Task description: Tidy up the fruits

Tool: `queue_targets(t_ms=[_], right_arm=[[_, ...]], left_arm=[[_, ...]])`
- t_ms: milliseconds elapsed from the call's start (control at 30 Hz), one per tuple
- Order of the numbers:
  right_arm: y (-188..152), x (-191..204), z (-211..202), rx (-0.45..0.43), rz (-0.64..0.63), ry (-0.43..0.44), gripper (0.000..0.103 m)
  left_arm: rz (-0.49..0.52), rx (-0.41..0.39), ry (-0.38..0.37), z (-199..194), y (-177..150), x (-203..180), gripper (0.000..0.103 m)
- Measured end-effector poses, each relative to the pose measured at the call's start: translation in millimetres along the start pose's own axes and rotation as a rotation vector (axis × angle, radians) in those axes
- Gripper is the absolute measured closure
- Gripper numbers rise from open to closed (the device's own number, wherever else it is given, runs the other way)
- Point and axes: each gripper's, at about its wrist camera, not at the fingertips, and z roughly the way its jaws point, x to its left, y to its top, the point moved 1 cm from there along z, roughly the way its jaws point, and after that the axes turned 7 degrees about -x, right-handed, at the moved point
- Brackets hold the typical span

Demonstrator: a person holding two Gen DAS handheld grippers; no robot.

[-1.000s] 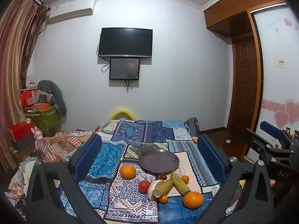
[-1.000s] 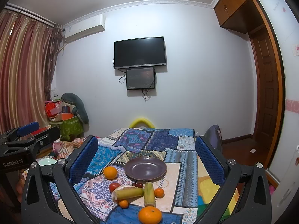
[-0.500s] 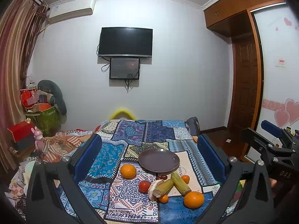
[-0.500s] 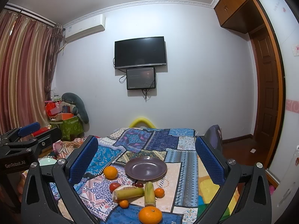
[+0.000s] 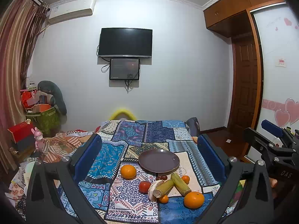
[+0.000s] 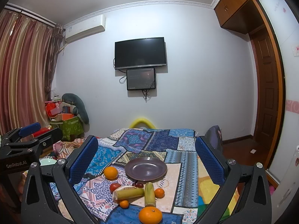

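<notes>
On the patchwork quilt (image 5: 119,153) of the bed, between my two grippers, the fruit lies in a loose cluster — nothing is on the plate yet. My left gripper (image 5: 149,156) hangs above it with its blue pads spread wide and nothing between them; my right gripper (image 6: 146,155) is the same, wide apart and bare.

Going left to right in the left wrist view: an orange (image 5: 128,171) sits alone just beside the near-left rim of the dark purple plate (image 5: 158,161). Then a tomato (image 5: 144,186), two sugarcane pieces (image 5: 172,184) crossed over something pale and round I cannot name, a couple of small dark fruits just below the plate, two small tangerines (image 5: 185,179), and the large orange (image 5: 193,199) nearest me.

I judge the oranges firm and rollable — best pinched across the middle. The tomato looks softer and wants a gentle squeeze. The cane looks stiff and smooth; I would take it mid-length, across its width, so it does not tip.
</notes>
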Motion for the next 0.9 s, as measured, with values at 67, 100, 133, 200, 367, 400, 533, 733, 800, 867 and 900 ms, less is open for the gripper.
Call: queue_targets(t_ms=[67, 100, 133, 200, 367, 400, 533, 733, 800, 867, 900], right_arm=[[-0.2, 0.4, 0.4, 0.000, 0.001, 0.001, 0.000], [0.0, 0.2, 0.1, 0.000, 0.001, 0.000, 0.000], [0.2, 0.1, -0.1, 0.000, 0.001, 0.000, 0.000], [-0.1, 0.2, -0.1, 0.000, 0.001, 0.000, 0.000], [0.0, 0.8, -1.3, 0.000, 0.007, 0.001, 0.000], [-0.5, 0.9, -1.3, 0.001, 0.008, 0.002, 0.000], [-0.6, 0.6, -1.2, 0.000, 0.007, 0.002, 0.000], [-0.2, 0.8, -1.3, 0.000, 0.005, 0.006, 0.000], [-0.6, 1.0, -1.7, 0.000, 0.007, 0.008, 0.000], [-0.3, 0.7, -2.5, 0.000, 0.007, 0.008, 0.000], [-0.5, 0.8, -2.5, 0.001, 0.007, 0.008, 0.000]], left_arm=[[0.001, -0.001, -0.001, -0.1, -0.2, -0.7, 0.000], [0.002, -0.001, -0.001, 0.2, -0.1, -0.9, 0.000], [0.002, -0.001, -0.001, 0.0, -0.3, -0.8, 0.000], [0.006, -0.003, -0.001, -0.1, -0.6, -1.8, 0.000], [0.010, -0.004, 0.000, -0.4, -0.4, -2.9, 0.000], [0.010, -0.004, 0.000, -0.5, -0.6, -2.9, 0.000], [0.009, -0.003, 0.000, -0.4, -0.7, -3.0, 0.000], [0.011, -0.001, 0.001, 0.0, -0.9, -5.1, 0.000], [0.013, -0.002, 0.001, 0.3, -0.9, -5.6, 0.000], [0.017, -0.002, 0.002, 0.8, -1.5, -6.4, 0.000], [0.018, -0.001, 0.003, 1.3, -1.6, -6.2, 0.000]])
